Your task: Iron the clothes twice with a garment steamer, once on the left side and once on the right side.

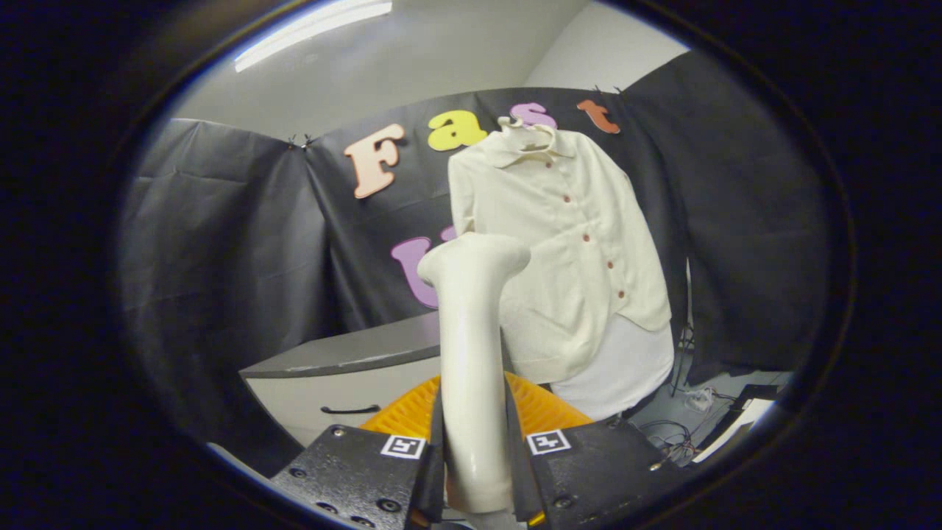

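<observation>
Clamping both fingers on the smooth, glossy handle of the garment steamer (471, 353), the hand-held gripper (475, 471) is holding it upright, the tube rising between the fingers and flaring into a flat, tilted head at the top. Beyond that head a cream shirt (567, 250) is hanging on a hanger against the black cloth wall, its soft knit front showing a row of small reddish buttons and a folded collar; its left edge is sitting just behind the steamer head, though whether they are touching is hard to judge. Under the shirt's hem a paler white cloth (625, 368) is draping down. A ribbed orange basket (541, 408) is lying just ahead of the fingers, beside a grey tabletop (346, 353) with open room above it. Cables (677, 427) are trailing on the floor to the right.
</observation>
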### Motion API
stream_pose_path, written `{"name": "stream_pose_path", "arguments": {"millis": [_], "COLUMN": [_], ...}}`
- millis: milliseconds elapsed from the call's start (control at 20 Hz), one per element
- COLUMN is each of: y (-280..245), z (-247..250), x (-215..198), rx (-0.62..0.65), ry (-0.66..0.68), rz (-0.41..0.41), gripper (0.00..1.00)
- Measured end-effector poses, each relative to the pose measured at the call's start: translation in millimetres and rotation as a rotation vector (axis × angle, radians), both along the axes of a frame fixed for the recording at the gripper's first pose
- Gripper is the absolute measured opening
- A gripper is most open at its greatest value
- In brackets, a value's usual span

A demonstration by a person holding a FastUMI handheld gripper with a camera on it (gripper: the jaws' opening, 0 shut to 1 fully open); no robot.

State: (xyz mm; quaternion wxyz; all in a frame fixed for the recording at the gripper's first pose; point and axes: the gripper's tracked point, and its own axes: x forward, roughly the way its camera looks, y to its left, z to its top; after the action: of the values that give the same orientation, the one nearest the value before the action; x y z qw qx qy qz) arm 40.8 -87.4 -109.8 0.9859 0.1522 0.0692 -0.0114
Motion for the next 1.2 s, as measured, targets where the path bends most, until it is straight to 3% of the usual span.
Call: {"name": "stream_pose_path", "arguments": {"millis": [300, 450, 900, 1200], "y": [74, 95, 120, 122], "z": [27, 37, 78, 83], "x": [-32, -45, -95, -107], "rx": [-0.048, 0.0, -0.047, -0.043], "ry": [-0.033, -0.045, -0.122, -0.128], "rz": [0.057, 0.075, 0.109, 0.121], "gripper": [0.36, 0.36, 0.35, 0.35]}}
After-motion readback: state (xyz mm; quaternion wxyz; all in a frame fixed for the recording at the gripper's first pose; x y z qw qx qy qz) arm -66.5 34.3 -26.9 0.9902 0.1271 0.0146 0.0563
